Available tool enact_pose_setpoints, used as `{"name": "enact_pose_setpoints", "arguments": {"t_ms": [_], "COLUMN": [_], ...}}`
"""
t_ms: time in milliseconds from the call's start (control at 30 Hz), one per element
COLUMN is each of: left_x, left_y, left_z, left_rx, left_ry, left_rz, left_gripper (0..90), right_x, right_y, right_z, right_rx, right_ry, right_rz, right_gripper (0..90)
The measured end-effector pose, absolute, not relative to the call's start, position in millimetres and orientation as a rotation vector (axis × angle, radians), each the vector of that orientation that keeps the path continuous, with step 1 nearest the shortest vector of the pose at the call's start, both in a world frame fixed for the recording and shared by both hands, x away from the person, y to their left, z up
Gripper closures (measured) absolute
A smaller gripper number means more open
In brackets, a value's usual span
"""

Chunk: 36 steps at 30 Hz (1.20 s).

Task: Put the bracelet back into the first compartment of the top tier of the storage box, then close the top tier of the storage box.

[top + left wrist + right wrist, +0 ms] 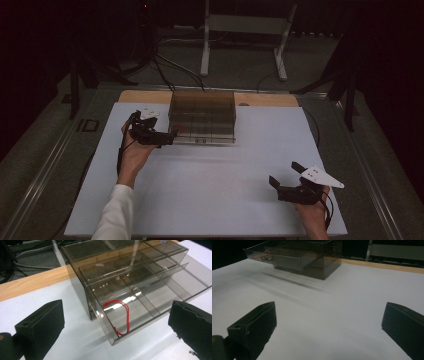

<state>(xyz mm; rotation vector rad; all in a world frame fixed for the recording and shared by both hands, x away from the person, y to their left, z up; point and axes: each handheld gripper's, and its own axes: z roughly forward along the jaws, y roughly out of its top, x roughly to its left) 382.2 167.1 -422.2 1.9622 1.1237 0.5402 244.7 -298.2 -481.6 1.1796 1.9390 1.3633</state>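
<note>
— What's going on at the drawer box (pixel 202 116)?

— The bottom drawer (pixel 140 312) is pulled out toward the person, and a red cord (pixel 122 315) lies in its left end compartment. The left tongs (pixel 170 137) sit just beside the drawer's front left corner, spread wide and holding nothing.

— So is the cord going in or coming out?

— Hard to call. My guess is the drawer step is in hand: either the cord has just been dropped in and the drawer wants pushing shut, or it's about to be picked out. For a push, the tongs need to square up against the drawer front; for a pick, they must dip over the wall and close on the loop.

— And the other hand?

— The right tongs (pixel 285 180) hover low near the front right of the tabletop (pixel 225 200), well apart from the box, also spread and empty.

— The room?

— White tabletop with a wooden strip (pixel 145 96) at the back, dark floor beyond, cables (pixel 165 70) and a pale metal stand (pixel 245 30). Dim, so small bits in the far compartments could be reflections.
</note>
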Motion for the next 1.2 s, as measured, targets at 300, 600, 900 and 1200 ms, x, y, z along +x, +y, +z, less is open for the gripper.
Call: {"name": "enact_pose_setpoints", "arguments": {"t_ms": [300, 600, 900, 1200], "left_x": [375.8, 372.9, 371.9, 369.3], "left_y": [165.9, 161.3, 150.2, 146.8], "left_z": [-424.0, -426.8, -429.7, -429.2], "left_rx": [1.957, 1.956, 1.976, 1.981], "left_ry": [1.125, 1.112, 1.082, 1.062], "left_rz": [0.536, 0.519, 0.497, 0.484], "left_gripper": [2.0, 2.0, 2.0, 2.0], "right_x": [244.4, 244.2, 244.1, 243.5], "right_y": [-299.1, -298.9, -300.3, -299.8], "right_z": [-481.4, -481.3, -481.2, -481.1], "right_rx": [1.185, 1.184, 1.188, 1.185], "right_ry": [1.935, 1.935, 1.930, 1.933], "right_rz": [1.364, 1.363, 1.363, 1.364], "right_gripper": [0.0, 0.0, 0.0, 0.0]}}
